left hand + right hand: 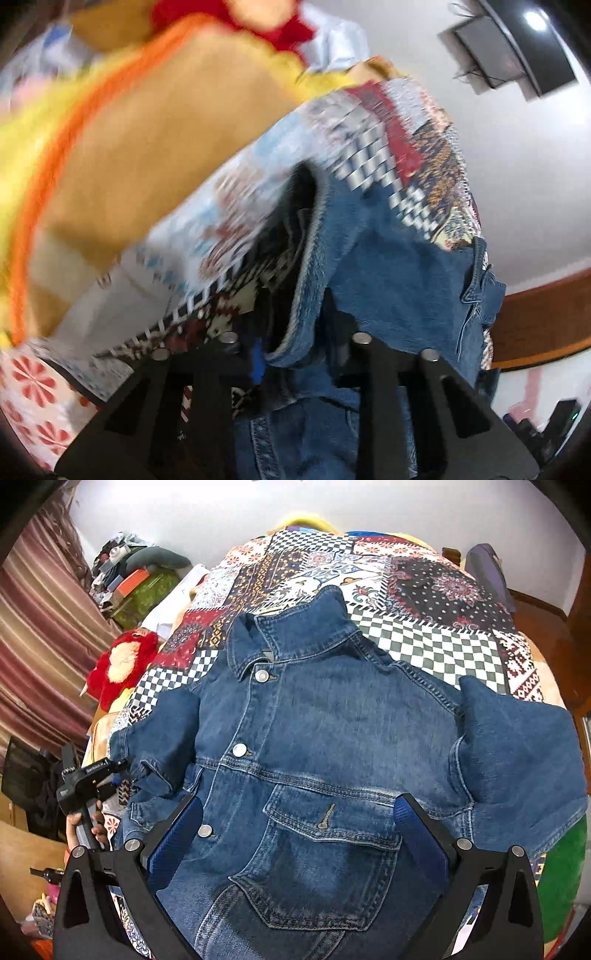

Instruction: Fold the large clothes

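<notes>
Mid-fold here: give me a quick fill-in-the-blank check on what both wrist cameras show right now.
1. The blue denim jacket lies front-up on a ____ bedspread.
2. The right gripper hovers with its jaws ____ above the jacket's flap pocket.
3. The left gripper is closed on a ____ cuff.
4. A red plush toy lies off the bedspread's ____ edge in the right wrist view.

Missing words: patchwork; open; denim; left

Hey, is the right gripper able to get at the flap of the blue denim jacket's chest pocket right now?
Probably yes. The right gripper is open, the pocket flap lies uncovered between its blue-padded fingers, and nothing sits on that part of the blue denim jacket.
</notes>
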Demonstrator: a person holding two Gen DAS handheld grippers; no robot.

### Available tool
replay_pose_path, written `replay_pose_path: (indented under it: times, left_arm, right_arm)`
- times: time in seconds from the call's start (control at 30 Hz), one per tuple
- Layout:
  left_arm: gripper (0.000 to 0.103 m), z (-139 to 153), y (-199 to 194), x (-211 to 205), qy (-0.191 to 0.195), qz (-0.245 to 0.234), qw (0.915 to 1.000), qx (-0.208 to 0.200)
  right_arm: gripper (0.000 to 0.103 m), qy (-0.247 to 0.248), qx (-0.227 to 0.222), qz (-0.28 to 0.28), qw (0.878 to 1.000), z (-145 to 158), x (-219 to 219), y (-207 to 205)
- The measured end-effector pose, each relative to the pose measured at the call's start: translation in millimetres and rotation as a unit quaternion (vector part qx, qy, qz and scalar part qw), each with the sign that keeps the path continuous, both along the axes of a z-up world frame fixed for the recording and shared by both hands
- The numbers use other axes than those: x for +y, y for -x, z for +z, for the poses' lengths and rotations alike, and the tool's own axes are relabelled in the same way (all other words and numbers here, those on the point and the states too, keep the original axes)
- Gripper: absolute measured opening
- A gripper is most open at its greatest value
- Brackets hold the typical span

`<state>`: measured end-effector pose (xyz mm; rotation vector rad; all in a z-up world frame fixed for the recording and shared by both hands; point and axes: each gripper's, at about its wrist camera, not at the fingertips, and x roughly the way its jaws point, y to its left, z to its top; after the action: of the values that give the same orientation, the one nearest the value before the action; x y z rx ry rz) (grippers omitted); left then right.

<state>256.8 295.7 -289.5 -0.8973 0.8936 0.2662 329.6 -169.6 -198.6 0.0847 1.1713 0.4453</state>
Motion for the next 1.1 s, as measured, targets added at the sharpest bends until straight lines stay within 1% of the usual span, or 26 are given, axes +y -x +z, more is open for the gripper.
replay_pose_path:
  times: [0.07,0.1,0.17,0.2,0.27,0.33,0.37,0.43,0.53,0.6,0.63,0.67,0.73,0.8,0.9,0.97,1.0,1.07,1.1]
  left_arm:
    - [0.017,29,-4,-8,-0.046,-0.009,0.9987,-0.021]
    - [0.016,41,-6,-11,-0.062,-0.016,0.9975,-0.030]
    - [0.014,78,-14,-24,-0.110,-0.037,0.9917,-0.055]
    - [0.014,93,-17,-30,-0.127,-0.049,0.9884,-0.066]
    - [0.013,127,-26,-51,-0.164,-0.074,0.9794,-0.092]
    - [0.013,157,-34,-75,-0.195,-0.100,0.9687,-0.117]
    - [0.013,173,-41,-90,-0.210,-0.116,0.9620,-0.131]
    - [0.013,194,-47,-112,-0.218,-0.142,0.9540,-0.149]
    - [0.011,215,-67,-155,-0.228,-0.184,0.9407,-0.170]
    - [0.010,220,-78,-185,-0.222,-0.216,0.9332,-0.182]
    - [0.009,220,-81,-196,-0.216,-0.229,0.9312,-0.184]
    - [0.009,219,-88,-211,-0.211,-0.244,0.9287,-0.182]
    - [0.007,212,-100,-241,-0.211,-0.277,0.9208,-0.177]
    - [0.007,205,-107,-269,-0.201,-0.310,0.9135,-0.170]
    - [0.007,186,-113,-309,-0.190,-0.364,0.8987,-0.154]
    - [0.007,171,-116,-338,-0.184,-0.401,0.8868,-0.137]
    - [0.007,165,-115,-348,-0.182,-0.414,0.8824,-0.130]
    - [0.007,149,-115,-372,-0.181,-0.446,0.8699,-0.107]
    - [0.007,144,-113,-378,-0.180,-0.458,0.8651,-0.098]
  right_arm:
    - [0.103,-0.008,0.000,0.000,1.000,0,-1,0]
    - [0.103,-0.012,-0.001,0.000,1.000,1,-2,-1]
    - [0.103,-0.019,-0.004,0.000,1.000,3,-5,-1]
    - [0.103,-0.022,-0.008,-0.001,1.000,4,-7,-2]
    - [0.103,-0.023,-0.016,-0.004,1.000,8,-12,-2]
    - [0.103,-0.026,-0.027,-0.009,0.999,12,-19,-2]
    - [0.103,-0.029,-0.030,-0.010,0.999,14,-22,-2]
    - [0.103,-0.039,-0.035,-0.015,0.998,17,-31,-2]
    - [0.103,-0.056,-0.041,-0.024,0.997,22,-46,-1]
    - [0.103,-0.062,-0.046,-0.030,0.997,25,-55,0]
    - [0.103,-0.065,-0.049,-0.035,0.996,27,-61,0]
    - [0.103,-0.067,-0.050,-0.039,0.996,28,-66,0]
    - [0.103,-0.071,-0.050,-0.050,0.995,30,-78,0]
    - [0.103,-0.073,-0.049,-0.059,0.994,32,-89,1]
    - [0.103,-0.071,-0.051,-0.067,0.994,33,-104,3]
    - [0.103,-0.073,-0.049,-0.074,0.993,34,-112,3]
    - [0.103,-0.075,-0.048,-0.077,0.993,34,-115,4]
    - [0.103,-0.088,-0.042,-0.084,0.992,35,-123,4]
    - [0.103,-0.098,-0.037,-0.088,0.991,35,-127,4]
